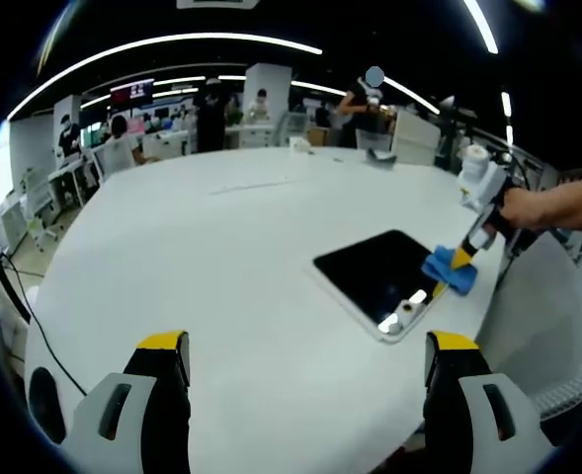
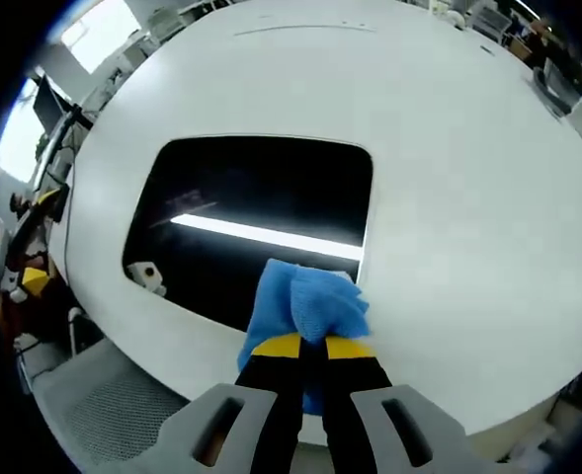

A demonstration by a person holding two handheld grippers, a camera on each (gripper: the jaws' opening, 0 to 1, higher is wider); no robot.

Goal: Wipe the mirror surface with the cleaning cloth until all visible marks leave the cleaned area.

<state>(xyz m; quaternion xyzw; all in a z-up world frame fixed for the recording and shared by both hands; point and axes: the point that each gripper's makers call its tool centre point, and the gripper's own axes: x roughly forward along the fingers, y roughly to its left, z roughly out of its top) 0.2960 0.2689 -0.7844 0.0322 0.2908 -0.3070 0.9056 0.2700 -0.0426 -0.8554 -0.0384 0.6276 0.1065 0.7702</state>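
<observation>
While the right tongs [image 2: 306,348] pinch the cloth [image 2: 305,301] at the mirror [image 2: 251,202]'s near edge, a shallow wipe could slide off onto the desk [image 2: 468,178]. Left tongs [image 1: 305,370] hang open and empty.

White round table [image 1: 221,257], smooth and matte, edge curving round near the view's bottom. Lying flat on it near the rim, a dark rectangular mirror [image 2: 261,212] with rounded corners, reflecting a bright strip of ceiling light. Resting against the mirror's near edge, a bunched blue cleaning cloth [image 2: 305,306] (partly on the glass, partly on the tabletop). Far across the table, a few small objects, too distant to name
</observation>
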